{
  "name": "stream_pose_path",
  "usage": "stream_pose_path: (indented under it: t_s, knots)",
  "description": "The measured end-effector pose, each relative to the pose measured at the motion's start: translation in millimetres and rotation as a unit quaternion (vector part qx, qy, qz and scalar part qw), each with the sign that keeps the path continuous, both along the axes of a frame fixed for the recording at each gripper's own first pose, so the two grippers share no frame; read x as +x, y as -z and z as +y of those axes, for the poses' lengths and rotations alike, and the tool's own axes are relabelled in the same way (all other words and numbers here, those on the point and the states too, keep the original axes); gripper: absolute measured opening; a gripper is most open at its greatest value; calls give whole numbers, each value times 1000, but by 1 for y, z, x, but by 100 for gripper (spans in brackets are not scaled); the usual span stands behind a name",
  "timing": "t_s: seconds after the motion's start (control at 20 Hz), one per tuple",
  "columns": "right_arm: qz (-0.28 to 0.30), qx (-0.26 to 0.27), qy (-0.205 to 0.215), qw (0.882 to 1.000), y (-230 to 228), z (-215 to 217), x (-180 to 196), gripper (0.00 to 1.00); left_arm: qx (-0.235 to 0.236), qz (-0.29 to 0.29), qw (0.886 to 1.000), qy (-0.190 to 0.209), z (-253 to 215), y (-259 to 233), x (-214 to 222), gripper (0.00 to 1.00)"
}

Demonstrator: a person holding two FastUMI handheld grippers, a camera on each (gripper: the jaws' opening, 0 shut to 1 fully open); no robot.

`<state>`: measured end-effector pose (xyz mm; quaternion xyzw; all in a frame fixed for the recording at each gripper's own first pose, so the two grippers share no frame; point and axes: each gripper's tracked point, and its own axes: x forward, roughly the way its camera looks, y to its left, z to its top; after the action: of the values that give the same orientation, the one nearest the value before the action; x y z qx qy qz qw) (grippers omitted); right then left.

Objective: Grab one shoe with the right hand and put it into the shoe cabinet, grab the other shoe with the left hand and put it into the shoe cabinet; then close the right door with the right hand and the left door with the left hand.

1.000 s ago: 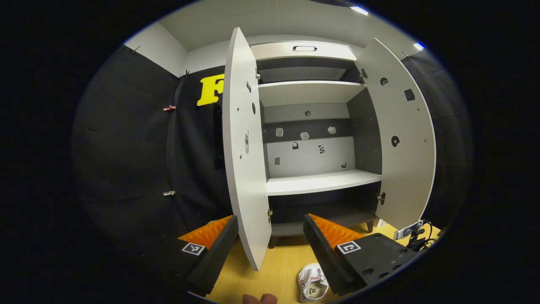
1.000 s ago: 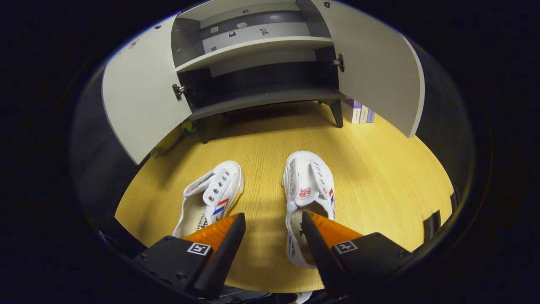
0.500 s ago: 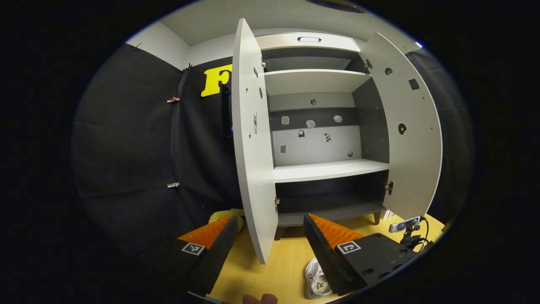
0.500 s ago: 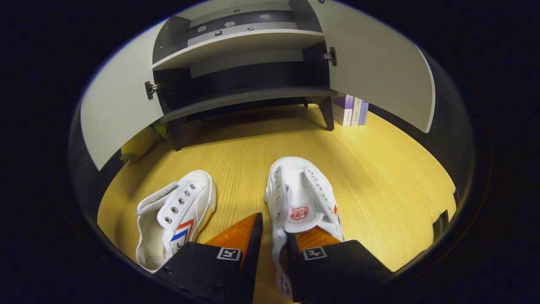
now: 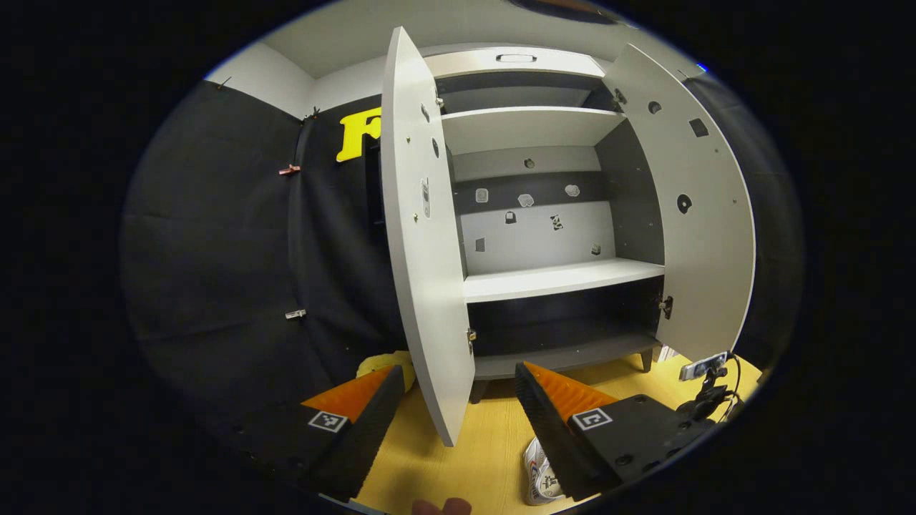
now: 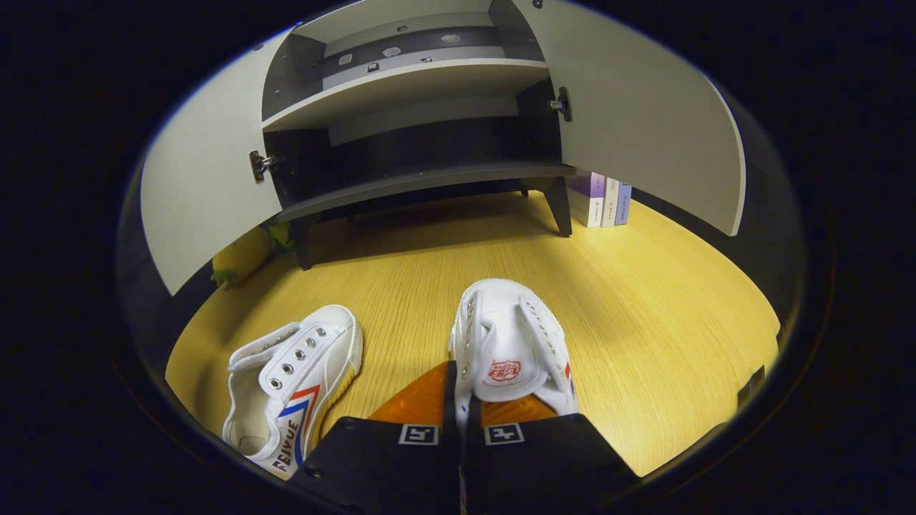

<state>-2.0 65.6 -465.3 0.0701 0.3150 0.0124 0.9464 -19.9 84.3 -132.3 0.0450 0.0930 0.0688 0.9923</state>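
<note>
In the right gripper view, two white canvas shoes with red and blue stripes lie on the wooden floor. My right gripper (image 6: 458,390) is shut on the left side wall of the right shoe (image 6: 512,343), one finger inside it. The other shoe (image 6: 297,379) lies to its left, untouched. The shoe cabinet (image 6: 422,175) stands ahead with both doors wide open. In the left gripper view, my left gripper (image 5: 458,397) is open and holds nothing, facing the open cabinet (image 5: 558,275) and the edge of its left door (image 5: 422,243). Part of a white shoe (image 5: 538,481) peeks out beside its right finger.
Several books (image 6: 601,202) stand by the cabinet's right leg. A yellow and green soft toy (image 6: 243,254) lies under the left door. A small camera on a stand with cables (image 5: 705,383) sits on the floor at the right of the left gripper view.
My right gripper went from open above the right shoe to shut on its side wall. The left gripper stayed open and its view shifted slightly, the cabinet now a little higher in it.
</note>
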Motion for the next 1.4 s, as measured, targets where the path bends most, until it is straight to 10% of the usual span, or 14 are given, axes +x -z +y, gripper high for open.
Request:
stream_pose_path:
  t_s: [0.8, 1.4]
  knots:
    - [-93, 10, -82, 992, -216, 15, 27, 8, -41, -19, 999, 11, -21, -16, 21, 98]
    - [-160, -14, -86, 983, -373, 29, 164, 8, -57, -20, 998, 35, -29, -14, 27, 98]
